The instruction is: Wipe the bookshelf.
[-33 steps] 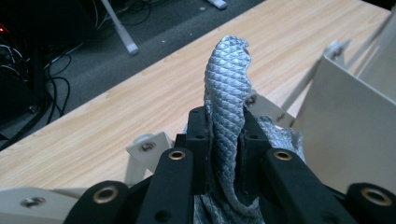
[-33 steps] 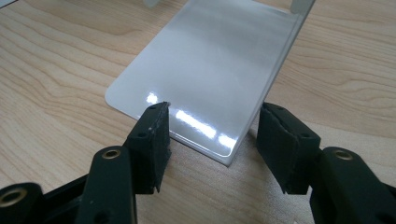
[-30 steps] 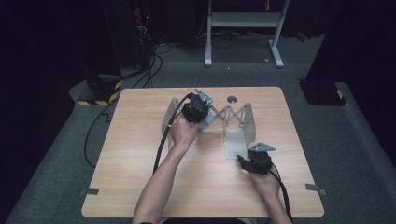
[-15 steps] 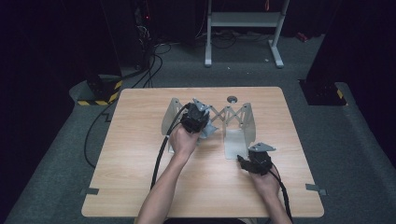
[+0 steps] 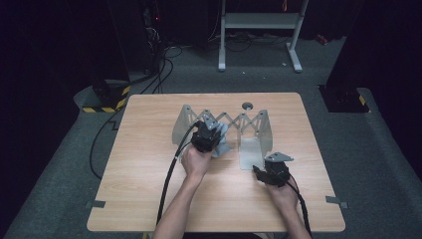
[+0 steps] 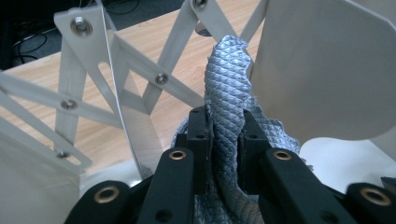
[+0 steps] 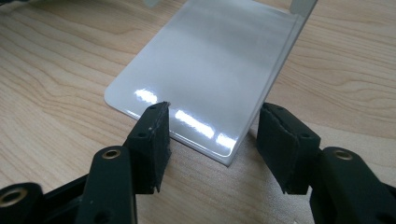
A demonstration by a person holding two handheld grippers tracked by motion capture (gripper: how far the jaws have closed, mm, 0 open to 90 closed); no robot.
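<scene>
Cloth (image 6: 226,93) is clamped in my left tongs (image 6: 224,135) just inside the folding rack (image 5: 249,122), not yet hung or laid there I judge, while my right tongs (image 7: 212,135) stand apart, straddling the rack's base plate (image 7: 205,70) corner.

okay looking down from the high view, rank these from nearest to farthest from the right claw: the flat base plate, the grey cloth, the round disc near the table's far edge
1. Flat base plate: just ahead of the right claw, its near edge at the tips.
2. Grey cloth: farther left, pinched in the left claw.
3. Round disc: beyond the rack, toward the far edge.
</scene>
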